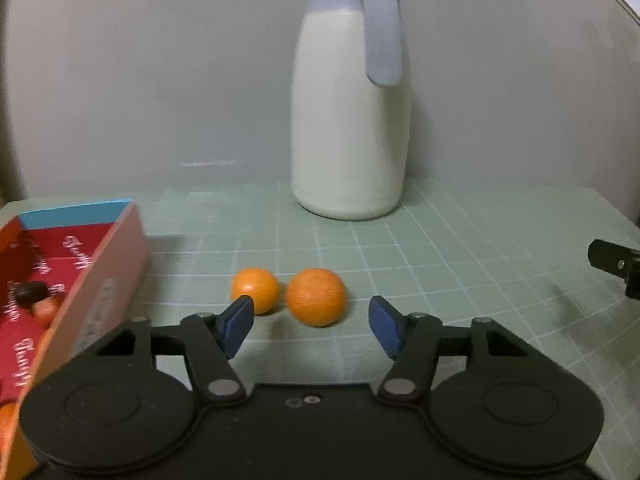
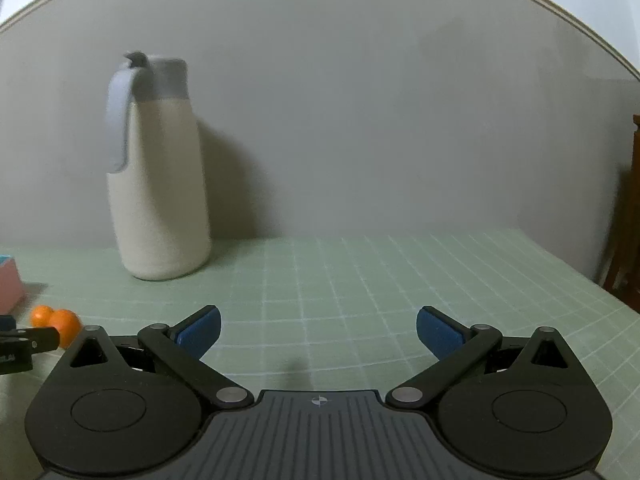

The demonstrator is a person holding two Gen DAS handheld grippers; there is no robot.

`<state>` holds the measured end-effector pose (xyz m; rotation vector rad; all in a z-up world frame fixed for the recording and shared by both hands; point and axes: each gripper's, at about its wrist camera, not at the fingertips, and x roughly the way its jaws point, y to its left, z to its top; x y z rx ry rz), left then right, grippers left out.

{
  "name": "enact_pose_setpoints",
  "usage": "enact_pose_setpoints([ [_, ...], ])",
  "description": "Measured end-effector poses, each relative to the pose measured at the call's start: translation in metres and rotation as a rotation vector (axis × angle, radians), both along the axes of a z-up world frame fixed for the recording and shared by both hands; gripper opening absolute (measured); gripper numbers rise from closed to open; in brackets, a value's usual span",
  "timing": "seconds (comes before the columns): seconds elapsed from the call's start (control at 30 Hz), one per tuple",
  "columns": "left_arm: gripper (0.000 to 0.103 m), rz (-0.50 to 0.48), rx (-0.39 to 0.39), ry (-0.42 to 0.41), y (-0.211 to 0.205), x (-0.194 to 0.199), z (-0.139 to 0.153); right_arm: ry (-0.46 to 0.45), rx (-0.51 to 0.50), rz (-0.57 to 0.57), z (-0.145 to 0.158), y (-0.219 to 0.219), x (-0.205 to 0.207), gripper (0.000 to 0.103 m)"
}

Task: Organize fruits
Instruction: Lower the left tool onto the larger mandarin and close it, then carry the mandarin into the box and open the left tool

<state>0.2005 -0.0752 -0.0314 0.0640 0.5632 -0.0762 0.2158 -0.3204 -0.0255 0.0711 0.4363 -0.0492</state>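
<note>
While two oranges remain loose on the counter (image 1: 460, 240), the step in hand reads as the pick-up approach for the next fruit. Left gripper (image 1: 311, 322) sits low behind the pair, jaws parted and bare, nothing between the blue pads. Right orange (image 1: 316, 297) lies just ahead of the gap, roughly centred; left orange (image 1: 255, 289) touches it or nearly so, and is partly hidden by the left pad. Box (image 1: 102, 280) stands open just left of the fruit, red lining inside, with at least one orange piece and a dark item in it; judged to be the destination. Right gripper (image 2: 318, 330) hovers over bare green mat well to the right, jaws spread wide, holding nothing; in its view the two oranges show at far left. Pale jug (image 1: 348, 128) stands upright at the back by the wall, clear of the work. Next move, as judged: advance the left jaws so the pads straddle the right orange alone, then clench. Risk: the neighbour is so close that the left pad may nudge it or catch both; round fruit may roll off toward the box wall
</note>
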Motion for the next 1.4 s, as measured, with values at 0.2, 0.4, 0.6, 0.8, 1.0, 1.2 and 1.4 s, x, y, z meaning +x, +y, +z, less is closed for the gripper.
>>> enact_pose_setpoints([
  [0.2, 0.049, 0.002, 0.022, 0.053, -0.009, 0.022, -0.013, 0.026, 0.023, -0.026, -0.004, -0.016, 0.021, 0.103],
  [0.4, 0.033, 0.014, 0.011, 0.076, -0.004, 0.034, -0.014, 0.038, 0.034, -0.027, -0.006, -0.023, 0.029, 0.103],
  [0.6, 0.028, 0.01, 0.013, 0.046, -0.004, 0.027, -0.011, 0.039, 0.038, -0.016, -0.006, -0.022, 0.029, 0.103],
  [0.8, 0.028, -0.012, 0.017, 0.03, -0.003, 0.016, -0.007, 0.058, 0.032, -0.016, -0.009, -0.019, 0.028, 0.103],
  [1.0, 0.028, -0.016, 0.006, -0.005, 0.007, 0.006, 0.004, 0.063, 0.025, -0.001, -0.009, -0.006, 0.029, 0.103],
  [1.2, 0.028, 0.0, 0.004, -0.084, 0.027, -0.017, 0.025, 0.063, 0.002, 0.041, -0.008, 0.013, 0.027, 0.103],
  [1.4, 0.028, 0.076, -0.002, -0.135, 0.065, -0.04, 0.043, 0.059, 0.008, 0.07, -0.006, 0.036, 0.026, 0.103],
])
